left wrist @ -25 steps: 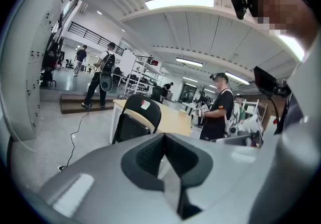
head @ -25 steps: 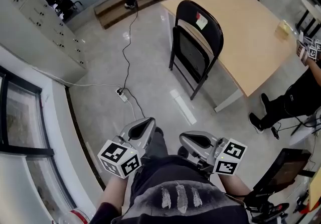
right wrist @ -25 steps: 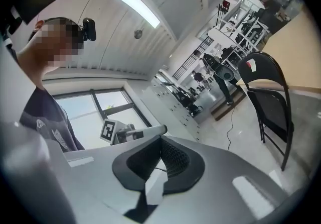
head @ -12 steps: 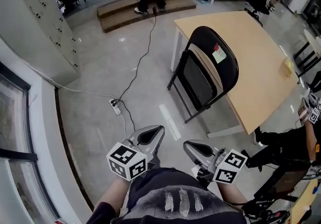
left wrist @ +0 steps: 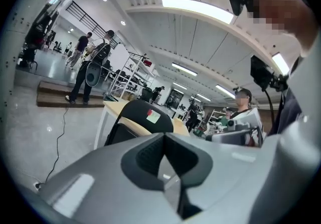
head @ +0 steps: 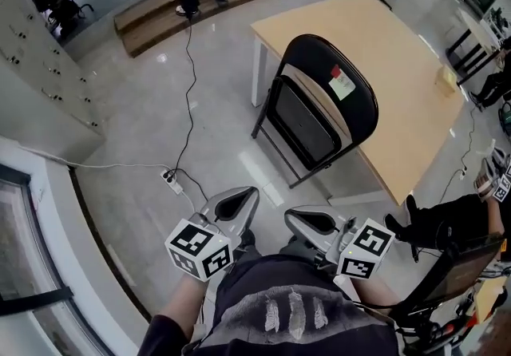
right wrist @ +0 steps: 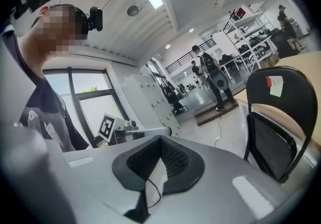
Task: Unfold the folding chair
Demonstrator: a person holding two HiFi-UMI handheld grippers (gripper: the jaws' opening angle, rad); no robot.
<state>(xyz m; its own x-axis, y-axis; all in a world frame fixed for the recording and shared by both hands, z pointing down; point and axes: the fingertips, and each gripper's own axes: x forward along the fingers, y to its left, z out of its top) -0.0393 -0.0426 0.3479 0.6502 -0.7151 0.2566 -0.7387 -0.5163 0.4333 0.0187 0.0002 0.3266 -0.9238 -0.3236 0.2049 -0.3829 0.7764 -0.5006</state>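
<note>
Folding chair [head: 323,111], black, stands folded flat at the near edge of the wooden table [head: 399,43], apparently propped against it, with its seat panel up against the frame and its feet on the grey floor [head: 160,123]. Compared with the views from the last second it sits nearer and larger in the head view, so the person has been walking up to it. I judge this to be the approach: unfolding has not begun and the chair is still well apart from both tools. The left gripper [head: 242,199] and right gripper [head: 294,219] are held low before the body, side by side, each with its jaws pressed together on nothing. A cable [head: 189,83] runs across the floor to a power strip [head: 169,180] left of the path. A small label [head: 342,85] marks the backrest.
</note>
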